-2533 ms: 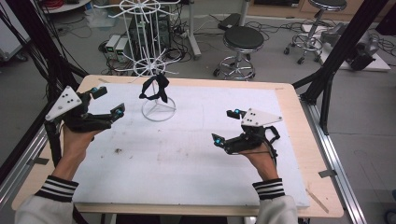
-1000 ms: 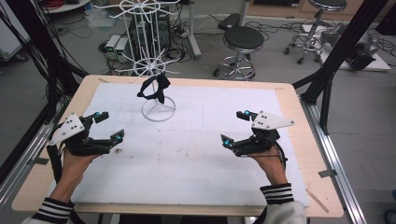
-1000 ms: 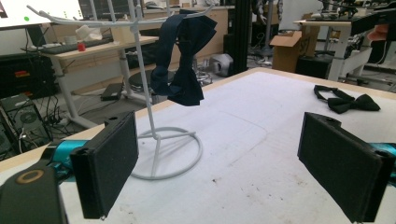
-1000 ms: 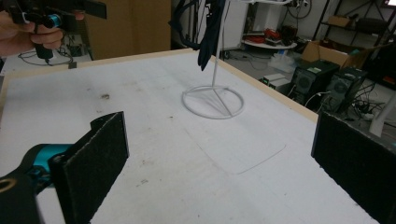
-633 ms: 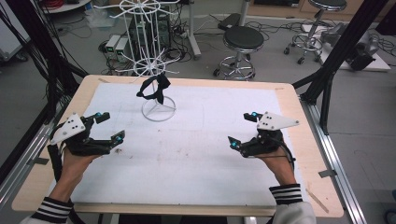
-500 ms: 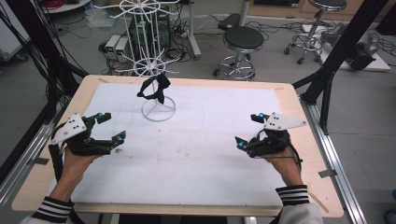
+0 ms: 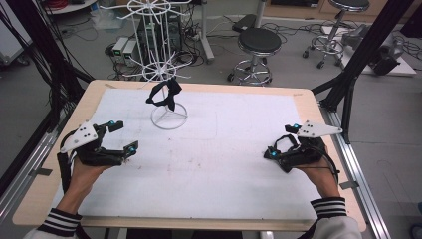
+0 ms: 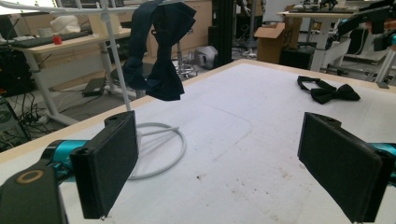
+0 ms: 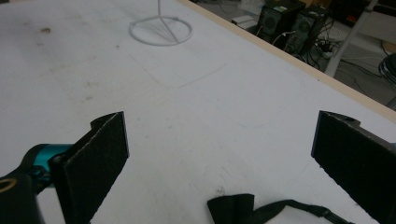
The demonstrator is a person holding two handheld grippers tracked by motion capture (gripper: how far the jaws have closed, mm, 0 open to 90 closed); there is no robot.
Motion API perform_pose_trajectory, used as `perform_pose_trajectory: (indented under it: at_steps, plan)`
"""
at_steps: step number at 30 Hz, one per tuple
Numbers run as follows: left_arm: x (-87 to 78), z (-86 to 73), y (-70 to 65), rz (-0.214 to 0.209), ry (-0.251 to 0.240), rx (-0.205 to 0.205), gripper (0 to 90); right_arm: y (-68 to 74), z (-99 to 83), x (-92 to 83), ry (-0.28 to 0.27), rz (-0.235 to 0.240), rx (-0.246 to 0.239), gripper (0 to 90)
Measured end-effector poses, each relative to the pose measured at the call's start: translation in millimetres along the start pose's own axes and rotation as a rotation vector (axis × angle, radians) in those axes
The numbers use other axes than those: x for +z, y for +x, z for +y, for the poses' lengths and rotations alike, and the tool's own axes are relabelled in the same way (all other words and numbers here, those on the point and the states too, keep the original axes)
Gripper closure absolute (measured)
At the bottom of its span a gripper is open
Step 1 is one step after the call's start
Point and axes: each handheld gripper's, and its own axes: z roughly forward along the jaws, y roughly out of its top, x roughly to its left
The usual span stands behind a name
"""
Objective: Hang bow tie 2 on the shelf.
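A: Change since 2.5 s ago?

B: Both grippers drew apart, toward the surface (image 7: 209, 169) sides. Right gripper (image 7: 281, 142) now near the right edge, jaws wide, holding nothing. Left gripper (image 7: 123, 137) likewise open, empty.

A: Count?

B: Two bow ties: one (image 8: 161, 51) hung on the white wire rack (image 7: 159, 59), one (image 8: 329, 91) lying flat below the right gripper. Probably the next pick.

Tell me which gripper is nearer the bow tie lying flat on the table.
Right. The right gripper is open directly over the flat bow tie, which lies between its jaws. The left gripper, also open, sits across the table, seeing that bow tie far off.
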Motion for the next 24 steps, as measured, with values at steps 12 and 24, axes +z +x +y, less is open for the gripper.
perform_pose_trajectory:
  at_steps: [12,24]
  plan:
    - [4.5,0.6,-2.3,-0.023,0.007,0.004,12.8,-15.8,-14.5,-6.6,0.116,-0.014,-0.009,3.4]
    - [7.2,0.6,-3.0,-0.029,0.016,0.009,12.8,-26.0,-26.3,4.6,0.249,0.004,0.006,3.4]
